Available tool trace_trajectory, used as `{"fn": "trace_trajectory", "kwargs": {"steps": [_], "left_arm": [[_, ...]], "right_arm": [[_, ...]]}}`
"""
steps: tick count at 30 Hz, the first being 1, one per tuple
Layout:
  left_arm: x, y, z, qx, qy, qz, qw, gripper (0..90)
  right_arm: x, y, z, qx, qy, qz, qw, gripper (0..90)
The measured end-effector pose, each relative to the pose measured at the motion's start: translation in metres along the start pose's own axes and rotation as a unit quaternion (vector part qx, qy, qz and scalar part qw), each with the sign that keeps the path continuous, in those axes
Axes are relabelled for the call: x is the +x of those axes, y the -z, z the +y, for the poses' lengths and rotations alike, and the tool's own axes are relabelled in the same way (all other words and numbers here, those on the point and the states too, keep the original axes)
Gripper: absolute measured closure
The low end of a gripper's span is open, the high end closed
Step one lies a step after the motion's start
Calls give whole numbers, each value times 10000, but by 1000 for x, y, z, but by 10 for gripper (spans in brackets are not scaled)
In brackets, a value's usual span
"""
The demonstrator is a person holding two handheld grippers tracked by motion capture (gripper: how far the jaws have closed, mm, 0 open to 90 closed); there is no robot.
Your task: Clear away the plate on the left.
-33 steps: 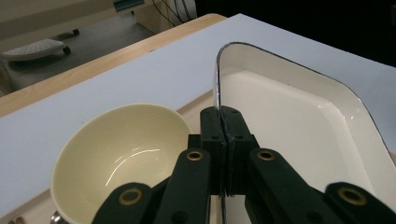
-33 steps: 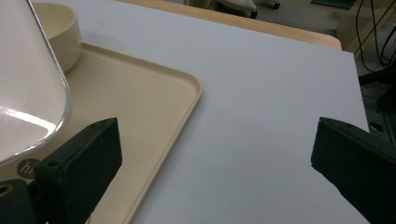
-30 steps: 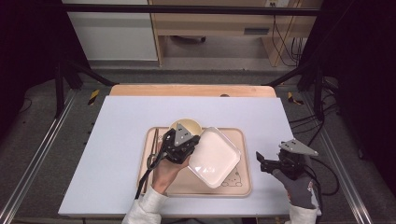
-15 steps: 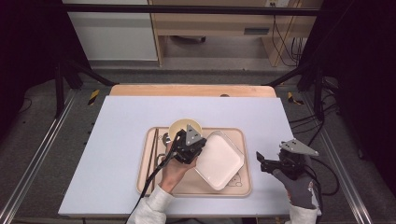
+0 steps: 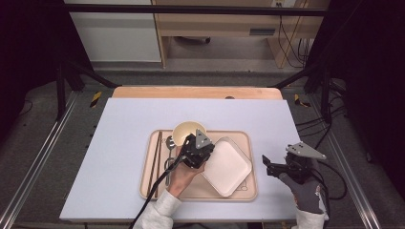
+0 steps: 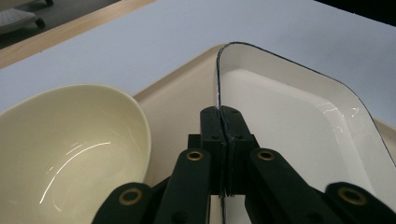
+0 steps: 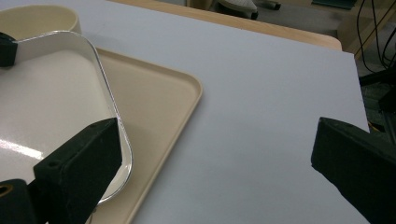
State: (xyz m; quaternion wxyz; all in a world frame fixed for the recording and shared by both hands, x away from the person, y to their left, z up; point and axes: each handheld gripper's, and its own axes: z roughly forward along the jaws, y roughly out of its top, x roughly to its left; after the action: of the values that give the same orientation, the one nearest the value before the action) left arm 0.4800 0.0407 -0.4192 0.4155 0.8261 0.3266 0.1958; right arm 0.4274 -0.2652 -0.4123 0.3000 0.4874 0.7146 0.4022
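The left claw (image 5: 204, 153) is seen clenched on the rim of the white square dish (image 5: 227, 165). In the left gripper view, the two black jaws are pressed together with the thin dark edge of the dish (image 6: 299, 121) caught between them. The dish is held over the tan tray (image 5: 239, 193), near its right side, and whether its far side rests on the tray cannot be told. Part of the dish is covered by the claw and the hand (image 5: 180, 177) in the high view. A cream bowl (image 5: 184, 131) is seen just beside the claw, half hidden behind it. Brown chopsticks (image 5: 156, 155) and a spoon (image 5: 170, 143) are laid on the left side of the tray; the spoon is partly hidden by the hand. The right claw (image 5: 265, 164) is held released over the white table (image 5: 124, 138), to the right of the tray, with nothing between its jaws. Its jaws are cut off at the picture edge in the right gripper view.
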Motion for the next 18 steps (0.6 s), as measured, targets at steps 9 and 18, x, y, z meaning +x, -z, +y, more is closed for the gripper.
{"fn": "trace_trajectory", "kwargs": {"steps": [9, 18], "left_arm": [[1, -9, -2, 132, 78, -73, 9999, 888], [1, -16, -4, 308, 64, -21, 9995, 886]], "right_arm": [[0, 0, 0, -5, 8, -4, 10000, 21], [0, 0, 0, 0, -9, 11, 10000, 21]]}}
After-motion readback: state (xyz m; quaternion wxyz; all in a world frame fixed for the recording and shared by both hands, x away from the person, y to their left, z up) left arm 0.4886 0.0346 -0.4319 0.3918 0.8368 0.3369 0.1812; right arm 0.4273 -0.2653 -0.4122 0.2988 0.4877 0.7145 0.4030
